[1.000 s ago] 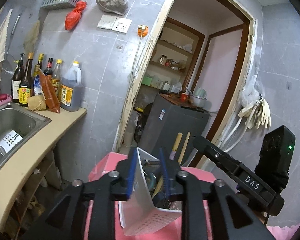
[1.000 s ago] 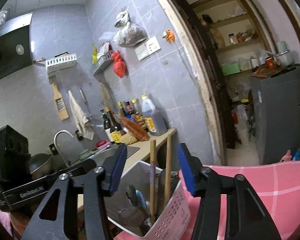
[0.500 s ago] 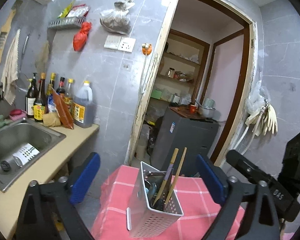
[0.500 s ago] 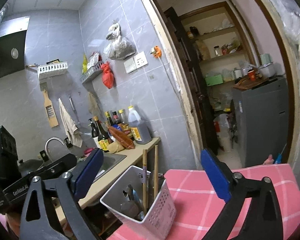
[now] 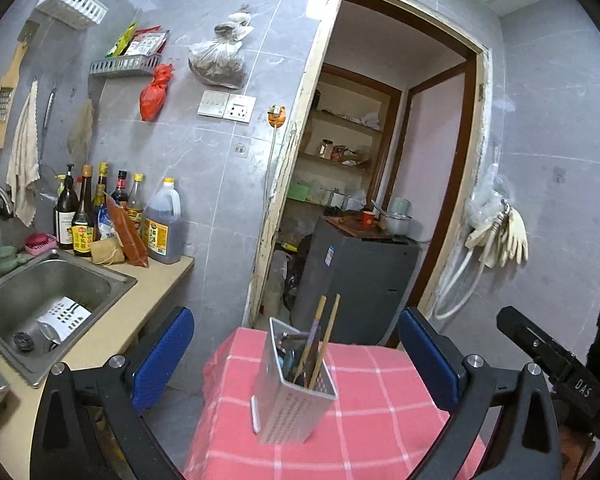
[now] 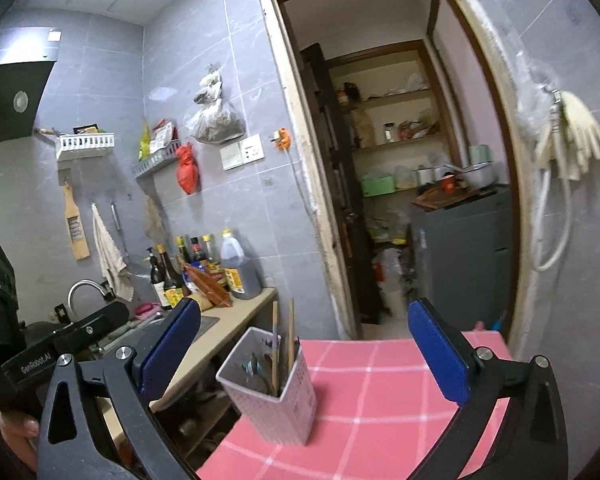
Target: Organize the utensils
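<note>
Ahead of both tongs, utensil holder (image 5: 296, 392) upright, untouched

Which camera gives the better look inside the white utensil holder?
The right wrist view: the utensil holder tips its open mouth toward the camera, showing what's inside. The left wrist view shows mostly its perforated side and the chopsticks.

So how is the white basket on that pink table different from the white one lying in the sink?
The utensil holder stands upright on the pink checked tablecloth, while the white basket in the sink lies on its side. The utensil holder has chopsticks and other utensils sticking out; the sink one shows nothing inside. Both are white perforated plastic.
</note>
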### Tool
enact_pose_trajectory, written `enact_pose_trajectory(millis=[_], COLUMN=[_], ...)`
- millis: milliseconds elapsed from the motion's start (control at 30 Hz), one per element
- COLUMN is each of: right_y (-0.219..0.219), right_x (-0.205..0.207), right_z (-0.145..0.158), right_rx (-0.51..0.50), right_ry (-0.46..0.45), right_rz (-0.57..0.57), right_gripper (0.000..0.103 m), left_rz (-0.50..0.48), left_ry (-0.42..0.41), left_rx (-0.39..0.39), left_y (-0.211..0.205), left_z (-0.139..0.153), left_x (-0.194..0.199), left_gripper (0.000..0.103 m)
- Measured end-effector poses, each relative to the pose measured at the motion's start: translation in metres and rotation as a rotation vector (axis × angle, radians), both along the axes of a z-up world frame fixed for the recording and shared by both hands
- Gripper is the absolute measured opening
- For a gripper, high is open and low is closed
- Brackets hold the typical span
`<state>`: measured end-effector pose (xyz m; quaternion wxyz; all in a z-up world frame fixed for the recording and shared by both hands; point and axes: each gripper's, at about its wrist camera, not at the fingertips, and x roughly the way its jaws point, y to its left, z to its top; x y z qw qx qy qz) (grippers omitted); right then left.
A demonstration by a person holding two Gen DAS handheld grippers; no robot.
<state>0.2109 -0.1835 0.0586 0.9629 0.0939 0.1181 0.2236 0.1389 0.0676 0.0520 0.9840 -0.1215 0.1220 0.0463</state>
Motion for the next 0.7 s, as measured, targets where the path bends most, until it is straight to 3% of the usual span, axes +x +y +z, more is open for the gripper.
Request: enact_pose_trajectory(millis=[367,700], right_y=[-0.032,-0.047], right_x=[-0.121,-0.191], right_z=[0.016,-0.009], right_rx=[-0.004,-0.061], right_ry=[0.056,0.125], right_rz=[-0.164,-0.228], right_gripper=[0.102,0.102], left_rz=[-0.082,-0.097], left_ry=[0.076,0.150], left_rx=[0.056,0.075], left_y=[-0.014,-0.025], left_z=[0.005,-0.025], left_x=[-0.079,-0.136], left_gripper=[0.103,0.103])
